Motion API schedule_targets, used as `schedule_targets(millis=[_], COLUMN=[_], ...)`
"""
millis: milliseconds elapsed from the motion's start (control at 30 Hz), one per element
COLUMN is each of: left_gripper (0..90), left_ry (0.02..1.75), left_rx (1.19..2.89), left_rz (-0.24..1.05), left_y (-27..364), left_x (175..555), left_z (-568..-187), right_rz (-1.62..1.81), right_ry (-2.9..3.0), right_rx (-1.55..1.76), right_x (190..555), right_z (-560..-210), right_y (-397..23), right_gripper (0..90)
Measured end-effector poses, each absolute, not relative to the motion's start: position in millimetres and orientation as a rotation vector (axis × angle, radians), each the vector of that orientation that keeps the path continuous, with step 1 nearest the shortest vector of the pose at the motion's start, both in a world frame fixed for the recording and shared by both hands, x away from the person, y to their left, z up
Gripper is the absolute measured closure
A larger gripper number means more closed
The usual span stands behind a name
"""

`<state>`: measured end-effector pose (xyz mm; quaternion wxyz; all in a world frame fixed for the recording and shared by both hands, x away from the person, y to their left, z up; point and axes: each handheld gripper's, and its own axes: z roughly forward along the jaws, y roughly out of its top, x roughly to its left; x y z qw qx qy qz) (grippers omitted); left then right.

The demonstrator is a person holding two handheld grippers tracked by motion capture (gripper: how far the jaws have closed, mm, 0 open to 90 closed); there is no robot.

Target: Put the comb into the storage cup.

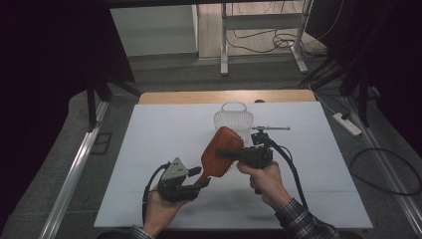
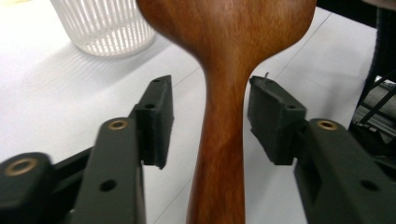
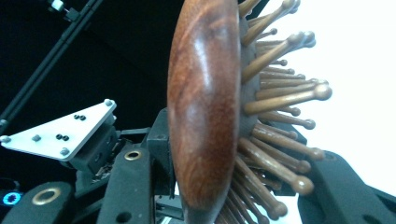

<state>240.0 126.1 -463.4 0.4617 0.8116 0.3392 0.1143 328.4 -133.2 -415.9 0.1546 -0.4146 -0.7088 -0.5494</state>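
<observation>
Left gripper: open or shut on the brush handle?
Open. The left gripper has its pads standing clear of the wooden brush handle, gaps showing on both sides.

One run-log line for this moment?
right gripper: shut on hairbrush head | left gripper: open around handle | basket: behind, upright

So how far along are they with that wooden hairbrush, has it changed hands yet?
Nearly. The right gripper is clamped on the head of the hairbrush, across its wooden back and its bristles. The left gripper has its jaws open beside the handle, not pressing it, so the handover looks done. Left: moving the brush on, perhaps toward the white basket behind.
</observation>
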Motion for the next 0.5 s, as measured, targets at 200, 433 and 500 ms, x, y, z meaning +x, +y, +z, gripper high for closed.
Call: schedule_targets(millis=[200,433,500], left_gripper=[34.2,17.5,16.8], left_ry=[0.851,0.847,0.865], left_rx=[2.008,2.005,2.016], left_rz=[0.257,0.209,0.212], left_y=[126.4,129.5,129.1], left_x=[242.0,244.7,245.2], left_z=[-465.5,-469.1,-469.6], right_rz=[-1.592,-1.603,-1.605], right_ry=[-2.052,-2.075,-2.078], right_rx=[-1.193,-1.198,-1.199], right_x=[330.4,334.1,334.6], right_z=[-412.3,-408.5,-407.8], right_y=[-137.1,-140.9,-141.2], right_gripper=[53.6,53.6,53.6])
